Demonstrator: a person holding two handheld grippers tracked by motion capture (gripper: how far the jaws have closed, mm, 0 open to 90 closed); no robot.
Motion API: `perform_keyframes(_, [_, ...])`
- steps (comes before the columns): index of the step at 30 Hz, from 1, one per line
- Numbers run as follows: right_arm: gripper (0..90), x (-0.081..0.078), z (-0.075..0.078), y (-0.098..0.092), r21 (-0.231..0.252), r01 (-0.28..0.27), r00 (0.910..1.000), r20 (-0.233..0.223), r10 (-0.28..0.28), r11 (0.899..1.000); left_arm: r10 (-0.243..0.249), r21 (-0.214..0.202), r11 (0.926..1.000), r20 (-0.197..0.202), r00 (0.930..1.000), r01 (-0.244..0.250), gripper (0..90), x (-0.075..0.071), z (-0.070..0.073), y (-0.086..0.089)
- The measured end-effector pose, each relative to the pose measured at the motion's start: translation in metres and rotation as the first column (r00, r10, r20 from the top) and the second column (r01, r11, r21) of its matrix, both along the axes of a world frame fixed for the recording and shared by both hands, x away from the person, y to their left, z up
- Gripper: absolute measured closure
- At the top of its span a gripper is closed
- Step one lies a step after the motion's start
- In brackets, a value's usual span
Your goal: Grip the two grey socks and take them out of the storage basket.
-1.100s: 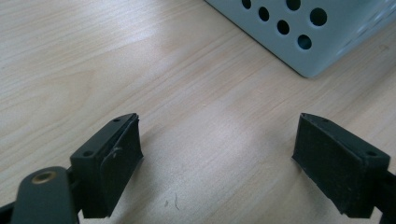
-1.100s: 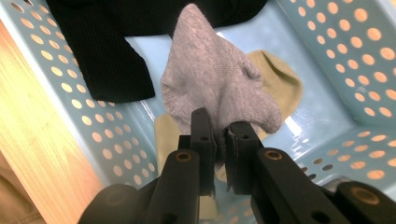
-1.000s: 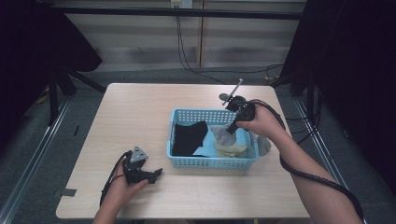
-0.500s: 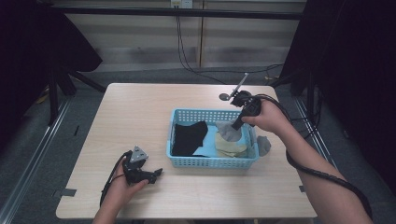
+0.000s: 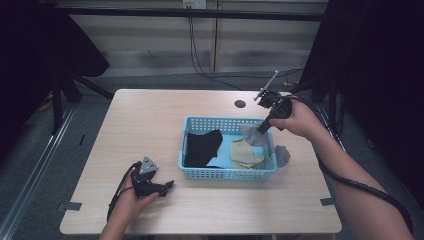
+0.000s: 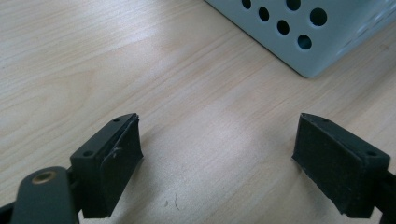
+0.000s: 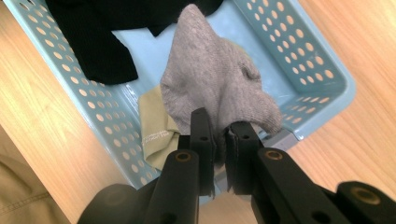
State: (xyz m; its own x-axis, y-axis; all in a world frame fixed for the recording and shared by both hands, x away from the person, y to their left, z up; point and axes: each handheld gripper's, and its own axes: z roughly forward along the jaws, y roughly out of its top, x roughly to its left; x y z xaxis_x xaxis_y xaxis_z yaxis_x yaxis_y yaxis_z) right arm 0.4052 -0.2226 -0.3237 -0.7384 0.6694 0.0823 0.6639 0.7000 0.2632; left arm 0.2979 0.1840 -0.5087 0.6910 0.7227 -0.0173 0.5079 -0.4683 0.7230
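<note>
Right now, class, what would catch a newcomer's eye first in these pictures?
The right tool, shut on a grey sock, holds it above the light blue basket at the table's right. A black garment and a beige cloth lie inside. The left tool rests open on the bare wood near the front-left.
</note>
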Motion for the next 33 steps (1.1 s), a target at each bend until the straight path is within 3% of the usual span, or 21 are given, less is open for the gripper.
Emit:
perform_keyframes(14, [83.1, -0.006, 0.01, -0.024, 0.003, 0.043, 0.9991, 0.006, -0.043, 0.999, 0.0, -0.001, 1.0, -0.001, 1.0, -0.001, 14.5, 0.0, 0.0, 0.0])
perform_keyframes(33, [82.7, -0.012, 0.012, -0.054, 0.016, 0.082, 0.9964, 0.021, -0.083, 0.996, 0.0, -0.001, 1.0, -0.001, 1.0, 0.0, 14.5, 0.0, 0.0, 0.0])
